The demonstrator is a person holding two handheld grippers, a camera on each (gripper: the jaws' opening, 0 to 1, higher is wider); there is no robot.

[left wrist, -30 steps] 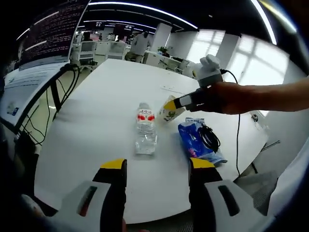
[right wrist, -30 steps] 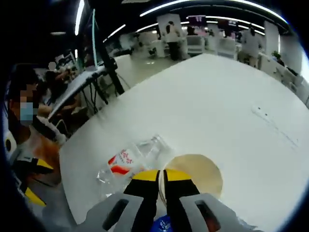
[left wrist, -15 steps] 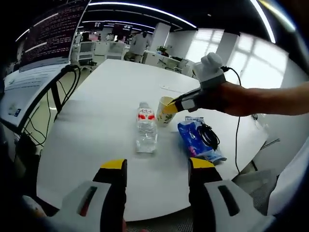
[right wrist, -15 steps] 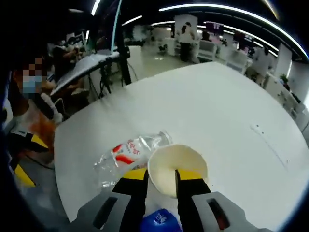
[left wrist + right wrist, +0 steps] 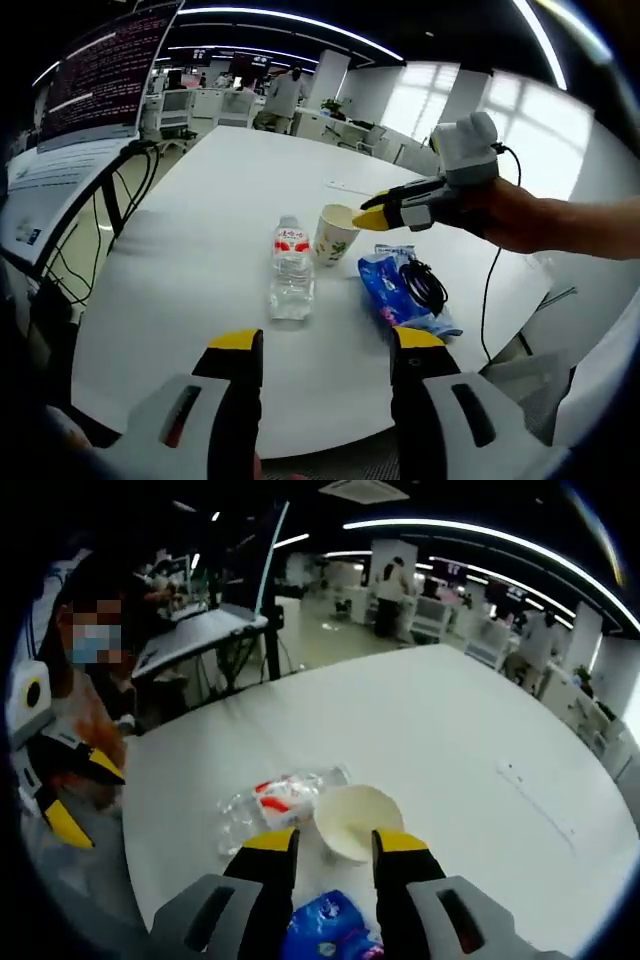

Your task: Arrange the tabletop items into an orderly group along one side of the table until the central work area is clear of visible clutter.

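The paper cup stands upright beside the lying water bottle and the blue packet, grouped near the table's near edge. The right gripper hovers over the cup, jaws apart; the left gripper waits empty, jaws apart. The grouping looks mostly done

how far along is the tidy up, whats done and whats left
Done: the paper cup stands upright beside the lying water bottle and the blue packet, a loose cluster near one edge of the white table. In hand: nothing; the right gripper hangs open above the cup. Left: straightening the bottle and packet.
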